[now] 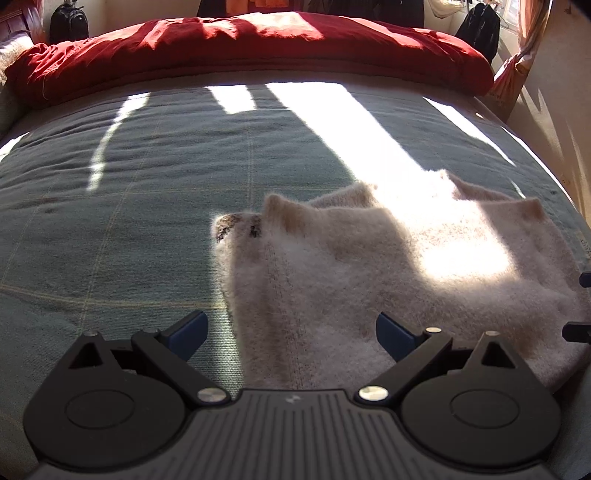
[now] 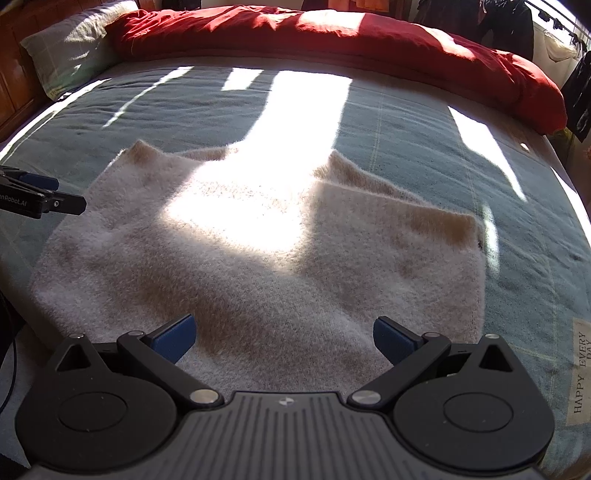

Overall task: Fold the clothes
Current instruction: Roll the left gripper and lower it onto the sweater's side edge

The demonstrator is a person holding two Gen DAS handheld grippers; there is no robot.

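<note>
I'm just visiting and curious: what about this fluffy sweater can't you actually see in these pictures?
- Sweater near hem: both views, hidden behind the open left gripper and open right gripper.
- Its middle: both views, washed out by sun glare.
- Its right edge: left wrist view, cut off by the frame.

A home bedroom: a bed (image 2: 406,122) with a red duvet (image 2: 332,33), a pillow (image 2: 70,48), and clothes (image 1: 480,29) hanging by the sunlit window.

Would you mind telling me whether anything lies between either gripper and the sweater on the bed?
Nothing visible does. The cream sweater lies flat on the green blanket, and both the left gripper and the right gripper are open just above its near edge, with only bare knit between their fingers.
</note>
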